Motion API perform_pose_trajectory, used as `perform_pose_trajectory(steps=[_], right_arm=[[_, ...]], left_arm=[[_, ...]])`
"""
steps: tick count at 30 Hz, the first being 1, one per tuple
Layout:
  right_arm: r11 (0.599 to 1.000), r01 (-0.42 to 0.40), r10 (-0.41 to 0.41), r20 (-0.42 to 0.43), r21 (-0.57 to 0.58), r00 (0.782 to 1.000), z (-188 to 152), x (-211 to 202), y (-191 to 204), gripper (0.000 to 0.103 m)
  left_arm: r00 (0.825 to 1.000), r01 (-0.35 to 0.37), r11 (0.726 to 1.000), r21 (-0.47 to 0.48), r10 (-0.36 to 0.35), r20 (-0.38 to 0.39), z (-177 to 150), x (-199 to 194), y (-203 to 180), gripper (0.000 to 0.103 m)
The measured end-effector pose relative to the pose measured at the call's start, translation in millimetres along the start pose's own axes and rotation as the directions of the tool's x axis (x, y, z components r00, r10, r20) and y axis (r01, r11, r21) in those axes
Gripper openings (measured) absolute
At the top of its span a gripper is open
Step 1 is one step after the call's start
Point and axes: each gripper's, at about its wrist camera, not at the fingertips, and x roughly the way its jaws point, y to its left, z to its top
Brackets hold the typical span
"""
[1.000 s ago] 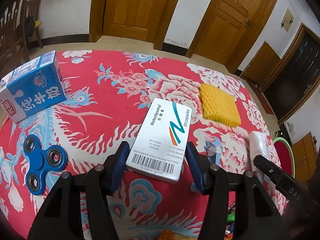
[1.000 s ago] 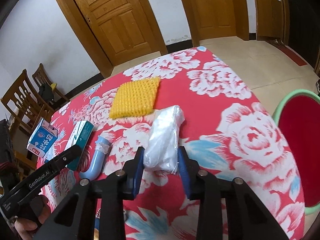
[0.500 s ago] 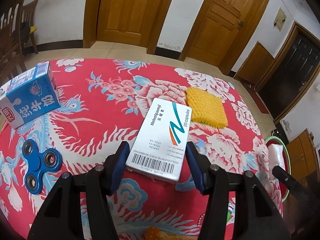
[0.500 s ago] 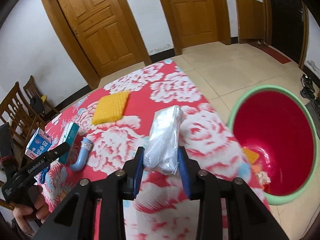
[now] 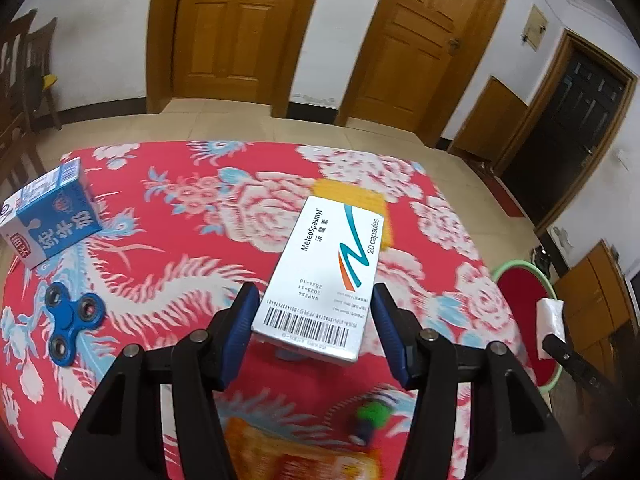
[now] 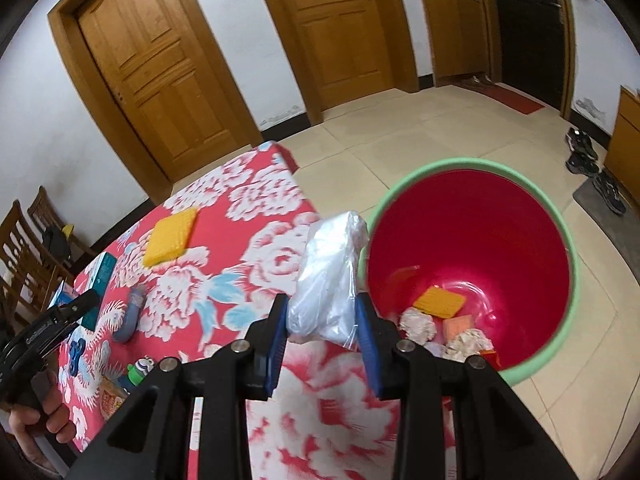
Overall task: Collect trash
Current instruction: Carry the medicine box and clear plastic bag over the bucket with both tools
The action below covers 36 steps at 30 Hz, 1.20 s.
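My left tool [image 5: 312, 322] held a white medicine box [image 5: 324, 276] between its blue pads, jaws about half open and closed on the box's near end, with the barcode end toward me and the box lifted clear of the table [image 5: 192, 248]. Under it lay the red flowered cloth. At the far left of that view a blue milk carton [image 5: 50, 216] stood on the table, and nearer to me a blue fidget spinner [image 5: 70, 320] lay flat. A yellow knitted pad [image 5: 352, 196] showed just beyond the far end of the box, partly hidden by it. Close to my tool, at the near edge, sat a blurred green-capped thing [image 5: 374, 416] and an orange packet [image 5: 304, 456]; I could not tell more about either. My right tool [image 6: 322, 328] gripped a crumpled clear plastic bag [image 6: 328, 276], jaws drawn fairly narrow and pressing the bag from both sides, so it stood up between the pads. That tool hung over the right edge of the table, just beside the green-rimmed red bin [image 6: 568, 248] on the floor. In the bin's bottom I saw crumpled paper, a yellow piece and an orange piece. In the right view my left hand [image 6: 44, 424] showed at the near left, and a blue pipe elbow [image 6: 130, 316] lay on the cloth near it.
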Motion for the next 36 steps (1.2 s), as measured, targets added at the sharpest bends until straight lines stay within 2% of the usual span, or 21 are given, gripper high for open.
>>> perform_pose_trajectory(steps=[16, 28, 36], right_arm=[[0.990, 0.028, -0.030, 0.016, 0.141, 0.999, -5, -10, -76, 0.036], [0.974, 0.036, -0.037, 0.000, 0.223, 0.999, -10, -5, -118, 0.039], [0.969, 0.029, -0.035, 0.020, 0.244, 0.999, -10, -11, -134, 0.049]], left_arm=[[0.996, 0.073, 0.990, 0.123, -0.067, -0.055, -10, 3, -82, 0.058], [0.988, 0.123, 0.966, 0.226, -0.098, -0.119, -25, 23, -142, 0.058], [0.980, 0.157, 0.948, 0.277, -0.114, -0.165, -35, 37, -176, 0.058]])
